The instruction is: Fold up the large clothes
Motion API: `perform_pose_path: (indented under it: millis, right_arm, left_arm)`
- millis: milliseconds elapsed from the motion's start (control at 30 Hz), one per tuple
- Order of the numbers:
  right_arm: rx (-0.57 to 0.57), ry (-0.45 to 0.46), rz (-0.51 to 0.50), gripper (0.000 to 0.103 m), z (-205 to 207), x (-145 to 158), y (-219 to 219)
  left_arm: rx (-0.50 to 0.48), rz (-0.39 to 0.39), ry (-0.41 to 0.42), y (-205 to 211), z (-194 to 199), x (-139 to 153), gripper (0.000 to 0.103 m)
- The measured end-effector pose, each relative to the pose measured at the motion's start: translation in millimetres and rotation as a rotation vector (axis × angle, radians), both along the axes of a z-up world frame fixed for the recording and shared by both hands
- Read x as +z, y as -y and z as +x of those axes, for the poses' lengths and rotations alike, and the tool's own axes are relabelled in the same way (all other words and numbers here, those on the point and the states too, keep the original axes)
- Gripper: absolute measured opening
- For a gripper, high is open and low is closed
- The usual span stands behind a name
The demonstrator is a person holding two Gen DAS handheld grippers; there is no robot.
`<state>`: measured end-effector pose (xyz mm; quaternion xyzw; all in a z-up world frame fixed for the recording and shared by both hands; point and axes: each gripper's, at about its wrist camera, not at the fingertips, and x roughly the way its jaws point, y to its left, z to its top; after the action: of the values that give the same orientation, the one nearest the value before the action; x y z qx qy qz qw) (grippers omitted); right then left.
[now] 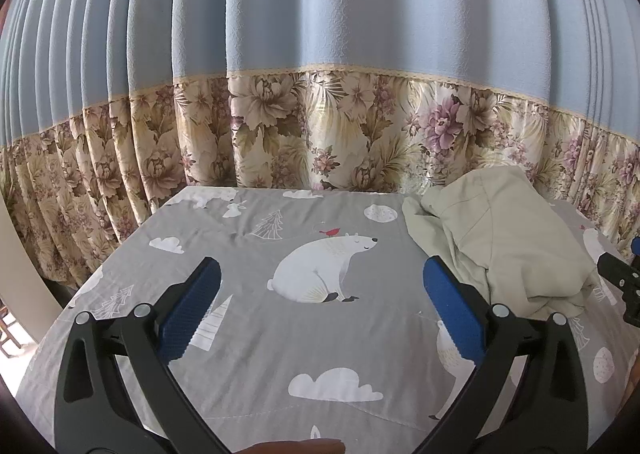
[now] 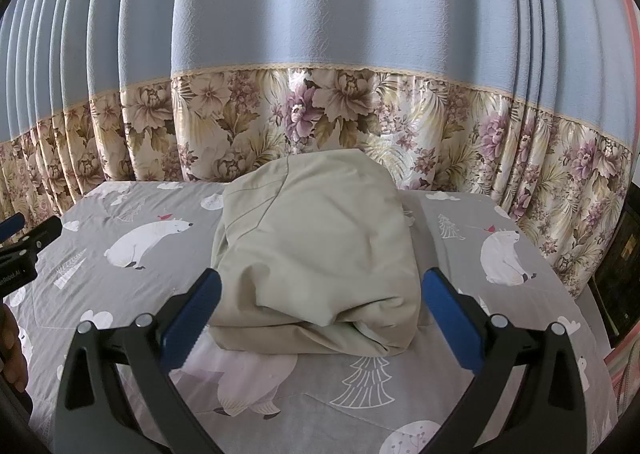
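A pale beige garment (image 2: 316, 250) lies bunched in a rough folded bundle on the grey bear-print sheet (image 2: 120, 294). My right gripper (image 2: 320, 282) is open and empty, its blue pads (image 2: 192, 318) on either side of the bundle's near edge, just above it. My left gripper (image 1: 320, 274) is open and empty over bare sheet (image 1: 280, 354), left of the garment (image 1: 500, 246). The left gripper also shows at the left edge of the right wrist view (image 2: 24, 250); the right gripper's tip shows at the right edge of the left wrist view (image 1: 624, 282).
A blue curtain with a floral lower band (image 2: 320, 114) hangs right behind the bed's far edge. The sheet's left edge drops off (image 1: 52, 318). A dark piece of furniture (image 2: 616, 266) stands at the right.
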<state>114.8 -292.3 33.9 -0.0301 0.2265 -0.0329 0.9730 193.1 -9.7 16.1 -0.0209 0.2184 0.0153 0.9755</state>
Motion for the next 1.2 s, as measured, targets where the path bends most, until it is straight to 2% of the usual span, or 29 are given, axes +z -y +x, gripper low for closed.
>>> perform_pose_path:
  millis: [1200]
  right_arm:
    - [-0.001,-0.001,0.0,0.101,0.1,0.8,-0.7]
  left_arm:
    - [0.021,0.005,0.011,-2.7,-0.4,2.8,0.1]
